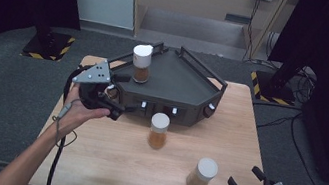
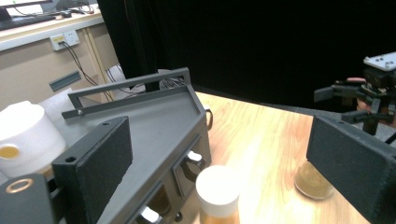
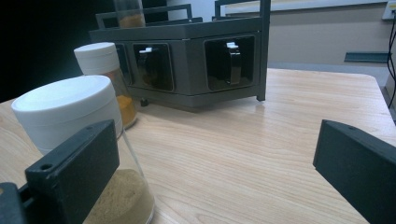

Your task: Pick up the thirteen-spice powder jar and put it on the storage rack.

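Observation:
A dark grey corner rack point(image 1: 189, 84) stands at the back of the wooden table point(image 1: 105, 159). One white-lidded spice jar point(image 1: 141, 63) stands on top of the rack. A second jar point(image 1: 158, 130) stands on the table just in front of it, and a third jar point(image 1: 202, 175) stands nearer the front right. My left gripper point(image 1: 124, 111) hovers open at the rack's front left corner, with nothing between its jaws. In the left gripper view the middle jar point(image 2: 217, 191) stands ahead of the jaws. My right gripper point(image 1: 243, 177) is open just right of the third jar point(image 3: 70, 116).
The rack's front face has openings with small latches point(image 3: 233, 60). A cable point(image 1: 58, 156) trails from the left gripper over the table's left edge. Bare tabletop lies right of the jars. Dark curtains and floor stands surround the table.

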Motion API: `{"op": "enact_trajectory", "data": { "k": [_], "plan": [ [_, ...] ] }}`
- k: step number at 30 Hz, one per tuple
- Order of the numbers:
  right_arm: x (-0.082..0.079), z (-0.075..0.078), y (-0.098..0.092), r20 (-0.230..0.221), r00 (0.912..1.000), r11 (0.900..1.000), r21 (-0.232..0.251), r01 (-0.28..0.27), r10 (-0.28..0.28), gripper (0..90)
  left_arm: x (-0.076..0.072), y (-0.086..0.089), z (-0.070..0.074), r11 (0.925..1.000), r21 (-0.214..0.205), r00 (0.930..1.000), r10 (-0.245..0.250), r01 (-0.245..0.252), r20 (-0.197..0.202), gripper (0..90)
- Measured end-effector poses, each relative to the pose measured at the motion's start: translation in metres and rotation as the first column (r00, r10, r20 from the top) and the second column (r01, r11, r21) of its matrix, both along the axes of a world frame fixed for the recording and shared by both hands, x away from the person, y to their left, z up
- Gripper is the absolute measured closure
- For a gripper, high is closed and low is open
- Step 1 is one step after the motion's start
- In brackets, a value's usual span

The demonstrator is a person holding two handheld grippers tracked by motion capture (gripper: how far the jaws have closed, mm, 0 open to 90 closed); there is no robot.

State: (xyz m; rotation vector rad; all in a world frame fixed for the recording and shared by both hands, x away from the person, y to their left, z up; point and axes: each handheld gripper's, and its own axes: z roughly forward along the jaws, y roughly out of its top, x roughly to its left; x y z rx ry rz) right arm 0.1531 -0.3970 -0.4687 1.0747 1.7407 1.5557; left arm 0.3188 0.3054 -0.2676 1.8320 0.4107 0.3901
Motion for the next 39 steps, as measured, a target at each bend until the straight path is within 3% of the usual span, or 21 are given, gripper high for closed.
{"op": "enact_trajectory", "data": {
  "k": [9,18,29,39],
  "plan": [
    [0.000,0.000,0.000,-0.001,1.0000,1.0000,0.001,0.000,0.000,0.8,-0.013,0.010,-0.030,0.9990,-0.042,0.9999,-0.012,0.012,-0.010,4.9],
    [0.000,0.000,0.000,-0.001,1.0000,1.0000,-0.002,0.000,0.000,0.8,-0.030,0.027,-0.059,0.9986,-0.024,0.9975,0.045,-0.047,-0.054,4.6],
    [0.000,0.000,0.001,-0.002,1.0000,1.0000,-0.006,0.003,-0.003,0.8,-0.048,0.048,-0.089,0.9922,0.021,0.9870,0.125,-0.123,-0.102,4.7],
    [0.000,0.001,0.001,-0.002,1.0000,0.9999,-0.009,0.004,-0.004,0.8,-0.065,0.066,-0.110,0.9844,0.014,0.9763,0.175,-0.175,-0.127,4.9]
  ]
}}
